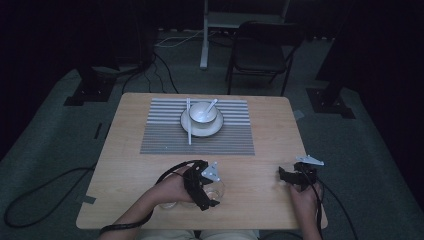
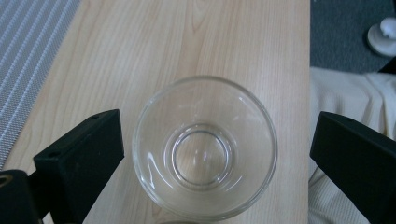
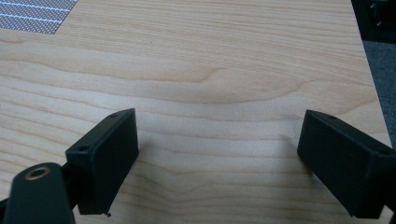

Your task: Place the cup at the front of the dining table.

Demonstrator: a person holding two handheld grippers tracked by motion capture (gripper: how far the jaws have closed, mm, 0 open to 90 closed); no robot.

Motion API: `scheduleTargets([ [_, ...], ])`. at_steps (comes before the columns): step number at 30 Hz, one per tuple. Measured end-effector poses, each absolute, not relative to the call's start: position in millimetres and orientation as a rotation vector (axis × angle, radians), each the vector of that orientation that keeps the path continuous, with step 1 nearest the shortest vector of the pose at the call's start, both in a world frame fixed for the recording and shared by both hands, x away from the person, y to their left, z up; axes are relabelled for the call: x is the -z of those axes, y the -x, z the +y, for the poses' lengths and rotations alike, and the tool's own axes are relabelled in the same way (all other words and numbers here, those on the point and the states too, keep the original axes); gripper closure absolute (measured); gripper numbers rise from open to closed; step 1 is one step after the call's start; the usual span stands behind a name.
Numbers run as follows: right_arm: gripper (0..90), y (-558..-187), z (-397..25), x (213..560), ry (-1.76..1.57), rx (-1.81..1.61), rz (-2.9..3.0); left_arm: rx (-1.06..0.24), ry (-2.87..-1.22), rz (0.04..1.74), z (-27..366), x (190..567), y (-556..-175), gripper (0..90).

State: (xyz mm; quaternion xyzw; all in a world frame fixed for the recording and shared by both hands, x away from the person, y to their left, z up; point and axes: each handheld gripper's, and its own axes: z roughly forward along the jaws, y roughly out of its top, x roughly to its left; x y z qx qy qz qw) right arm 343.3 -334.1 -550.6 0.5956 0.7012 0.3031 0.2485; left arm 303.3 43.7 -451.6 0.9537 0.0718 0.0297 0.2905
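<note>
**Jaws spread around the glass, ready to grip**

High view: left gripper [image 1: 204,186] poised over small clear glass bowl [image 1: 214,190] near the table's [image 1: 125,165] front edge; right gripper [image 1: 295,176] parked aside.
Left gripper view: jaws apart, straddling bowl [image 2: 205,148], not yet touching.
Right gripper view: jaws wide apart over bare wood, idle

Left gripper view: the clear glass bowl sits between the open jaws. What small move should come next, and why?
Probably close the left claw on the clear glass bowl. Its jaws stand open on either side of the bowl, which rests upright and empty on the light wooden table, with a gap showing at the right-hand jaw. The right claw is open over bare wood, so it offers no help.
</note>
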Motion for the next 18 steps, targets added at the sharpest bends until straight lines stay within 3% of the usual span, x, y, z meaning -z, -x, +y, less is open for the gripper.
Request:
scheduleTargets([
  [18, 11.9, -343, -334, 551, -1.624, -0.826, 1.910, -0.118, -2.656, 0.181, 29, 463, -303, 4.8],
])
